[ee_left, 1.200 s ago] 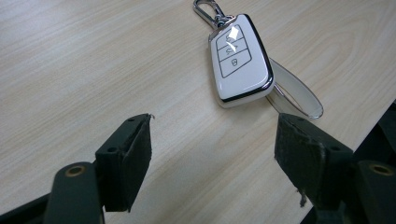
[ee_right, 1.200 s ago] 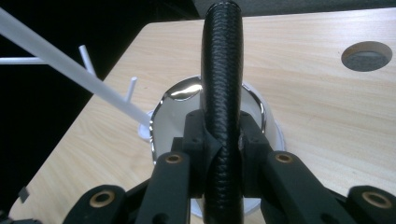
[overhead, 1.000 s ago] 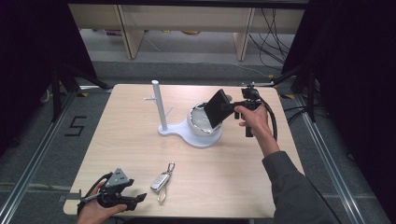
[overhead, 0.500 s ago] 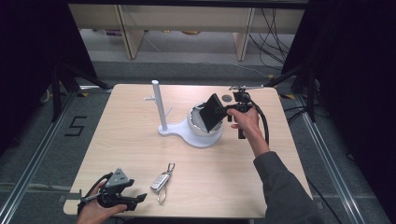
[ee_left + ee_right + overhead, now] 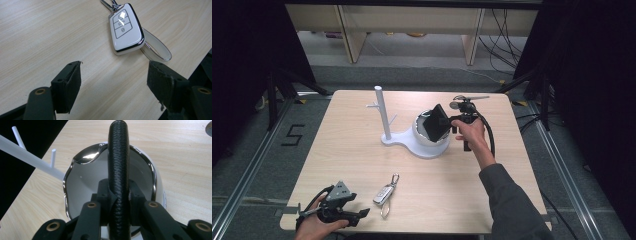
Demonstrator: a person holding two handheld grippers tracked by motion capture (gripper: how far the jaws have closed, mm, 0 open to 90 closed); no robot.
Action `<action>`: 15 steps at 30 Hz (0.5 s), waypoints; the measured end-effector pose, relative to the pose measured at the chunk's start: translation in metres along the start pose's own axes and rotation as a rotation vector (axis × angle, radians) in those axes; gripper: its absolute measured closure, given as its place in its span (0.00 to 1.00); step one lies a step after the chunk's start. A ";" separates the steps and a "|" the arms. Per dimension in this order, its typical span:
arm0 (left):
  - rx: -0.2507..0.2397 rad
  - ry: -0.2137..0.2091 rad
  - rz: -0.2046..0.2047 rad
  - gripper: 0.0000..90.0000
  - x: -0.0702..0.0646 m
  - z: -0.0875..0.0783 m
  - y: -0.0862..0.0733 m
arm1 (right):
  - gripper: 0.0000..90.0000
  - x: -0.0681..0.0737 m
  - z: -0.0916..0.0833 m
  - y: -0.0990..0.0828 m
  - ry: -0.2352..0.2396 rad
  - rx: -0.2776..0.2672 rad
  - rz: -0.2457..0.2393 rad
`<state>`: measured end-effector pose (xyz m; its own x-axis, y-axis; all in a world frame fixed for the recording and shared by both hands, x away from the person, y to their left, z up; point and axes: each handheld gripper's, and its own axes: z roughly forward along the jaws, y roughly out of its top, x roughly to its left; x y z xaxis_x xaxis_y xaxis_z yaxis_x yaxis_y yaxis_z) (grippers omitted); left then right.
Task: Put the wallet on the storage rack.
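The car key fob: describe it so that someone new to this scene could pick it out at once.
Start at the light wooden table and go to its near edge, just right of the left hand-held gripper. There lies the car key fob, flat on the wood. It is small, glossy white with chrome trim, button icons and a pale loop strap, unlike the tall white stand farther back.

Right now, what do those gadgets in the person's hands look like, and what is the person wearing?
Both are black two-jaw tools. The left gripper carries a grey three-cornered plate on top; its jaws end in flat dark pads with brass-coloured rivets behind. A thick black cable loops from the right gripper. The right arm wears a grey sleeve.
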<state>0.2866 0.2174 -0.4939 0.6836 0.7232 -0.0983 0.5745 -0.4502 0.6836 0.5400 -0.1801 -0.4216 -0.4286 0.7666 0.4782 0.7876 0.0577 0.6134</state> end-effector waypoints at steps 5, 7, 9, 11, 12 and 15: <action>0.001 0.000 0.001 0.30 0.000 0.000 0.000 | 0.78 0.000 -0.002 0.000 0.001 0.012 0.001; 0.003 0.002 0.000 0.30 0.000 0.000 0.000 | 0.68 0.000 -0.004 0.001 -0.017 0.003 -0.002; 0.003 0.001 0.004 0.30 0.000 0.000 0.000 | 0.61 -0.001 -0.007 0.002 -0.041 0.003 -0.030; 0.004 0.000 0.003 0.30 0.000 0.000 0.000 | 0.59 -0.002 -0.012 0.004 -0.050 -0.006 -0.023; 0.005 -0.001 -0.005 0.30 0.000 0.001 0.000 | 0.58 -0.002 -0.018 0.004 -0.054 -0.015 -0.015; 0.004 0.000 0.002 0.30 0.000 0.001 0.000 | 0.55 -0.003 -0.022 0.005 -0.058 -0.010 -0.007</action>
<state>0.2865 0.2171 -0.4945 0.6849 0.7222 -0.0968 0.5749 -0.4539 0.6808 0.5354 -0.1960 -0.4060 -0.4075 0.8022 0.4364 0.7799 0.0570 0.6233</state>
